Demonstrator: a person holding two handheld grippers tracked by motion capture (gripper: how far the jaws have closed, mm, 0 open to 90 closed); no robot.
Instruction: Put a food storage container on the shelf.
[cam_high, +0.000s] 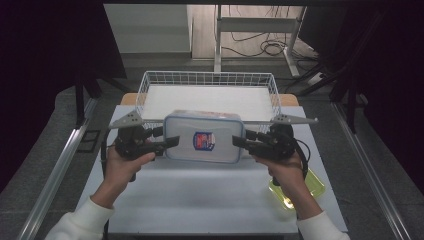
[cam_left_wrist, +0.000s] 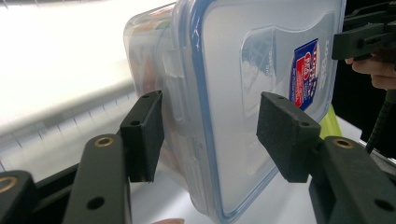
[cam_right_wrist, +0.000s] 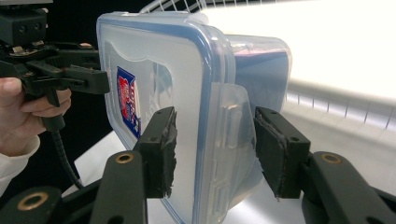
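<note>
White tabletop (cam_high: 200, 200) with a white wire basket (cam_high: 150, 87) at its far edge, dark floor and cables beyond. High view: a clear lidded food container (cam_high: 202, 137) with a blue seal and a red-blue label is carried between the left gripper (cam_high: 167, 142) and the right gripper (cam_high: 239, 142), one at each short end, just in front of the basket; a yellow-green lid (cam_high: 310, 186) lies by the right forearm. Left gripper view: jaws about half open, pads pressing on the container's (cam_left_wrist: 233, 93) end at lid and base. Right gripper view: same hold on the container's (cam_right_wrist: 187, 93) other end, clamped over the latch. Judging by this, pickup is done; placing it in the basket remains.
</note>
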